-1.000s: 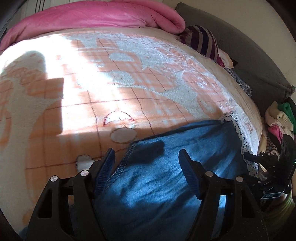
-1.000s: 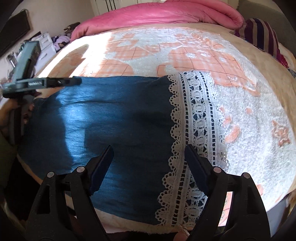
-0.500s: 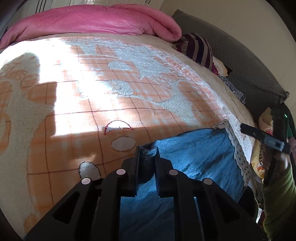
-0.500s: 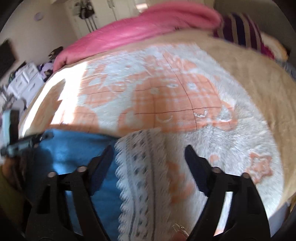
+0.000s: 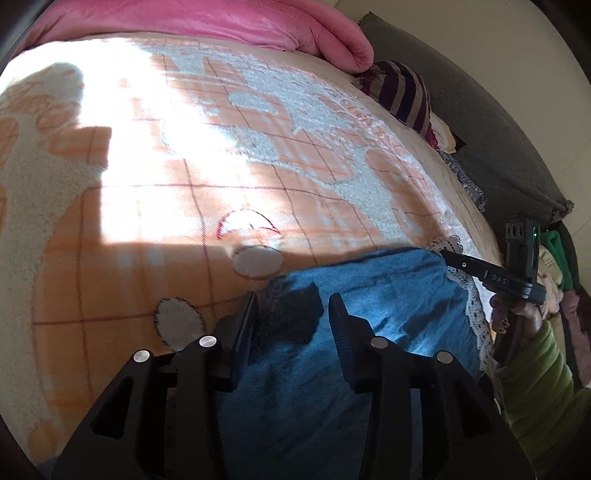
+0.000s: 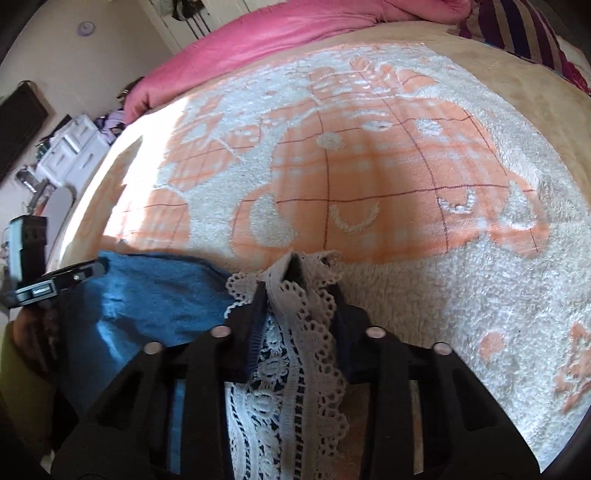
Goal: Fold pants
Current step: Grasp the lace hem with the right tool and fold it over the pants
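**Lace hem pinched, waist end loose**

On the bed's near edge lie the pants (image 5: 369, 317), blue and soft with a white lace hem (image 6: 295, 325), spread flat across the orange-and-white blanket (image 5: 184, 166). The right gripper (image 6: 295, 291) pinches that lace, bunched into a ridge between its jaws. The left gripper (image 5: 291, 310) sits over the opposite blue corner with its jaws spread, gripping nothing, though some cloth is rumpled between them.

The risk, as I judge it: with only one end held, any lift would drag the pants askew and crease the fold; the openwork lace could also slip or snag in the pads. Beyond lie a pink duvet (image 5: 221, 18) and a striped pillow (image 5: 402, 88).
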Available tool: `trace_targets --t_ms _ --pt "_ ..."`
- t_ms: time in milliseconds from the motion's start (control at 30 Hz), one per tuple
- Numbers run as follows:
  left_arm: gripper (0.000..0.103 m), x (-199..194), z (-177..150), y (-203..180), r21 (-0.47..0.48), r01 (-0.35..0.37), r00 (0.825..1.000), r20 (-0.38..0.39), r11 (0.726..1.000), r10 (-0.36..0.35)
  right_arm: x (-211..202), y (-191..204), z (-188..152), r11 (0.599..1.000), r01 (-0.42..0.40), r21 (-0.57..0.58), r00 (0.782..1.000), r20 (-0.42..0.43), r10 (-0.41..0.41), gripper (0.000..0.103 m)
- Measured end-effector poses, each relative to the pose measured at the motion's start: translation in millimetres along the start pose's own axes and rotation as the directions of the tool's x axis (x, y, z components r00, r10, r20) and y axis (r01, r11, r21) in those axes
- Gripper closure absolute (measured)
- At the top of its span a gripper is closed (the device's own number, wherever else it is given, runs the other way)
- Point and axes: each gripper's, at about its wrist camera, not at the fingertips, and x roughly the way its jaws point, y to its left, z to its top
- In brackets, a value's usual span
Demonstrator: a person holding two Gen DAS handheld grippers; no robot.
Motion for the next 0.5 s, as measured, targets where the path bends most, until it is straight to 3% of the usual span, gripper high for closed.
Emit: trace_targets --t_ms 33,100,233,300,400,500 --pt "0.067 2.1 -0.5 -1.7 0.003 0.003 1.000 -0.005 1.000 -0.003 -3.3 -1.0 -2.4 1.000 -0.026 0.009 1.000 0.015 0.026 0.088" --pt "0.091 6.5 -0.3 -5.7 0.017 -0.012 1.000 -0.013 1.000 0.012 -7.9 0.4 -2.5 0.998 -0.054 0.018 0.997 0.054 0.052 0.091" --pt "0.092 -7.4 5.0 -18.0 0.065 -0.043 0.998 0.058 0.997 0.039 -30.2 -5.2 2.9 0.991 -0.116 0.060 0.979 0.174 0.104 0.092" --pt "0.092 -12.2 9.1 -21.5 0.078 -0.037 0.997 0.075 0.996 0.032 -34.0 -4.5 10.3 0.993 -0.110 0.046 0.974 0.203 0.099 0.092" --pt "0.092 0.9 8.9 -20.1 0.089 -0.096 0.994 0.052 0.991 0.091 -15.5 1.6 20.0 0.999 -0.042 -0.004 0.988 0.150 0.042 0.092" --pt "0.092 18.5 5.4 -13.6 0.084 -0.135 0.991 0.017 0.987 0.134 12.5 5.1 20.9 0.995 0.071 -0.064 0.996 0.057 -0.067 0.085"
